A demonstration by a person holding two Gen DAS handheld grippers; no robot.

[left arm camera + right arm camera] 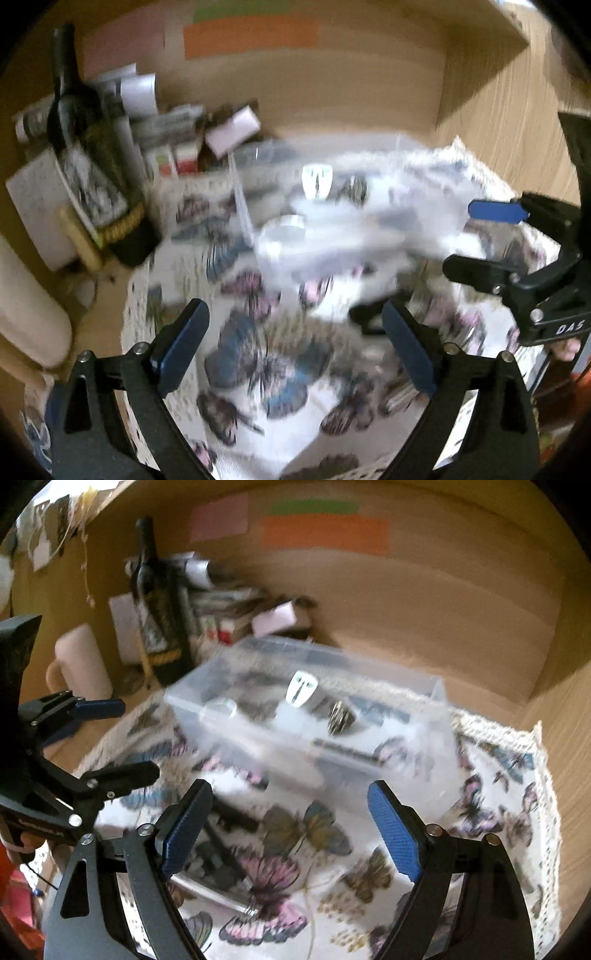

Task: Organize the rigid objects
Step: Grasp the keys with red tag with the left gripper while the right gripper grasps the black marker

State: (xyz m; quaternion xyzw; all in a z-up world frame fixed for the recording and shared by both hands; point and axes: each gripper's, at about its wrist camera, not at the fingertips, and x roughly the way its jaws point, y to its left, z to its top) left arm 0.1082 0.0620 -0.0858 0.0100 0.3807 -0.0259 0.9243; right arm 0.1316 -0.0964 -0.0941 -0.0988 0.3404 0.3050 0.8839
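Wooden alcove, butterfly cloth [491, 797], clear bin [317, 716] at 12 o'clock, partly filled.
Inside already: small metal pieces [303, 690]; loose dark tools [221, 849] left at 7 o'clock. Left gripper [295, 354] and right gripper [291, 834] spread, holding nothing. Wine bottle [159, 609] label unreadable; only "DAS" legible.

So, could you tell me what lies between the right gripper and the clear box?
In the right wrist view, only butterfly-print cloth lies between the open right gripper and the clear box.
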